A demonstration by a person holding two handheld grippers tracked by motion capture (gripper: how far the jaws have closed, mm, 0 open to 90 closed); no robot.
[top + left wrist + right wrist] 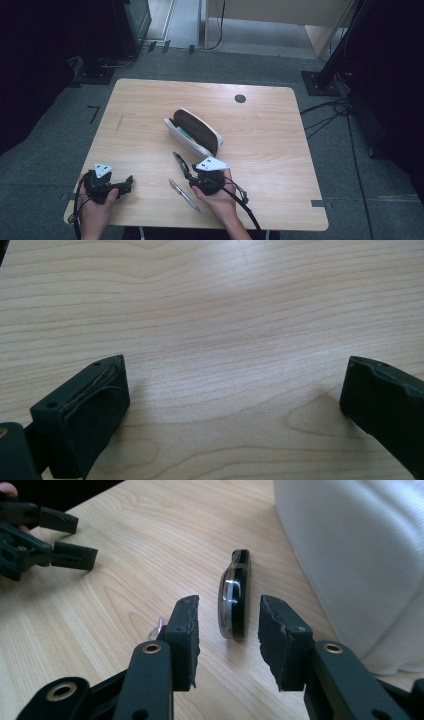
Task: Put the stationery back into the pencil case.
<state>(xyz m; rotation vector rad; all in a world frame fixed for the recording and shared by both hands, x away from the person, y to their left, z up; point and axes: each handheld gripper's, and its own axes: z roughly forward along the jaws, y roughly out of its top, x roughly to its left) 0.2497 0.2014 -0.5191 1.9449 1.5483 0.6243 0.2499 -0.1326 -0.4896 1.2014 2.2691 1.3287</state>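
An open white pencil case (195, 132) with a brown inside lies at the table's middle; its white wall (360, 555) rises at the right of the right gripper view. Just in front of it lies a glossy black pen-like thing (178, 161) with a silver band (234, 595). My right gripper (186, 172) points at it, and in its own view the right gripper (227, 602) has this thing between its jaws, with a gap on each side and no pad touching. My left gripper (127, 183) rests at the table's front left, and the left gripper (235, 370) stands wide open over bare wood.
A silver pen (184, 195) lies on the wooden table (150, 100) near the front edge, left of the right hand. A black round plug (240, 98) sits at the back right. Dark furniture and cables stand on the floor around the table.
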